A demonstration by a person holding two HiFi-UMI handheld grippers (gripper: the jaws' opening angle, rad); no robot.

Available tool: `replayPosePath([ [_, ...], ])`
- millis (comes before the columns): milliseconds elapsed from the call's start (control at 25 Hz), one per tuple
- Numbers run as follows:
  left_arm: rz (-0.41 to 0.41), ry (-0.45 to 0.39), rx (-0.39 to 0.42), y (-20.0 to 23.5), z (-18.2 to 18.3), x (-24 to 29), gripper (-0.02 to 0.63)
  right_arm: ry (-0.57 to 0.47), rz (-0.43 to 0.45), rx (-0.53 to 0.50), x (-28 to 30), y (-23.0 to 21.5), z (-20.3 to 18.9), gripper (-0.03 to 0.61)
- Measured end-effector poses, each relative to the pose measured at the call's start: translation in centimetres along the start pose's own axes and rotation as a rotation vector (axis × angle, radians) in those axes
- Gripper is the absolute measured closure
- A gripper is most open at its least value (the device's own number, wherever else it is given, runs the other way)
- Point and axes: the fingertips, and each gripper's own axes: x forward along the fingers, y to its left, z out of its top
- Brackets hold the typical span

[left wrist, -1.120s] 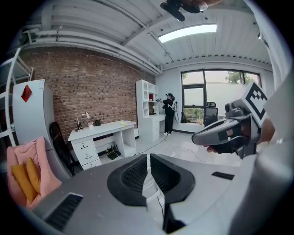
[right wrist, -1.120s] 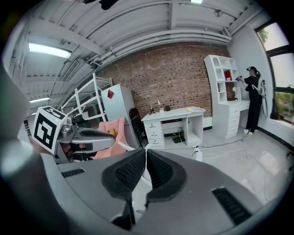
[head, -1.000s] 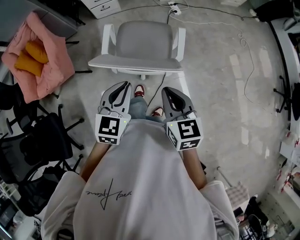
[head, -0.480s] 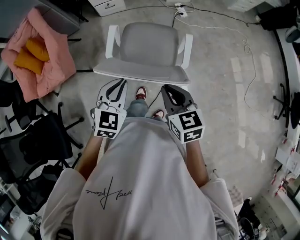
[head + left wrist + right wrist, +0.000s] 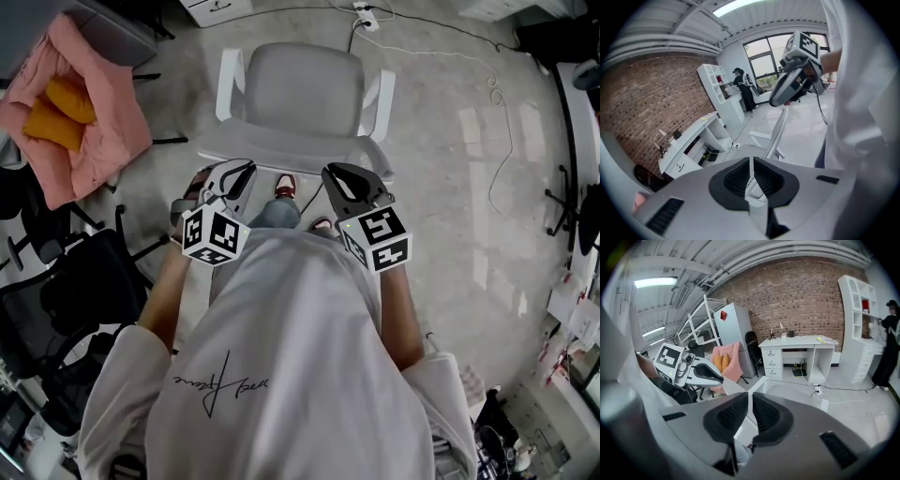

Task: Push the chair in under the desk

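I have both tongs out in front of me, angled down at the chair [image 5: 298, 98]. The left tongs [image 5: 246, 170] are pressed together with nothing between them; in the left gripper view the pads meet in a thin line. The right tongs [image 5: 330, 172] are together as well, and empty.

The chair sits straight ahead of both tongs. Its grey seat lies beyond the tips, and one white armrest stands outboard of each pair. The top edge of its back runs across just at the tips. I cannot tell whether either tip touches it. The two tongs are spaced along that edge, left toward one end and right nearer the middle. My shoes [image 5: 284, 185] show on the floor between them.

The tabletop [image 5: 797, 340] is well beyond the chair, ahead of the right tongs and against the brick wall [image 5: 801, 291]. The chair is well apart from it, with open floor and a power strip [image 5: 817, 390] between them.

Off to the left of the left tongs a pink jacket [image 5: 80, 117] is draped in a heap. Nearer to me on that same side stands a black chair [image 5: 80, 281]. Far to the right of the right tongs, a person [image 5: 887, 348] stands at white shelves [image 5: 855, 319].
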Motion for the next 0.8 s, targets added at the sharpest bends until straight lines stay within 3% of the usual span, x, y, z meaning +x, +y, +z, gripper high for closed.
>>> replayPosePath([
  [160, -0.121, 0.025, 0.152, -0.7, -1.6, 0.8, 0.604, 0.073, 0.03, -0.038, 1.3, 0.4, -0.9, 0.525],
  [240, -0.155, 0.012, 0.186, -0.7, -1.8, 1.2, 0.603, 0.107, 0.028, -0.066, 1.7, 0.3, -1.3, 0.469],
  [320, -0.18, 0.003, 0.21, -0.5, -2.0, 1.5, 0.602, 0.14, 0.015, -0.102, 2.2, 0.0, -1.7, 0.453],
  [520, -0.245, 0.031, 0.232, -1.0, -2.9, 1.9, 0.521, 0.196, 0.029, -0.127, 2.1, -0.2, -3.3, 0.417],
  [800, -0.243, 0.05, 0.226, -0.7, -3.9, 2.3, 0.518, 0.291, 0.025, -0.212, 2.7, -0.5, -5.2, 0.411],
])
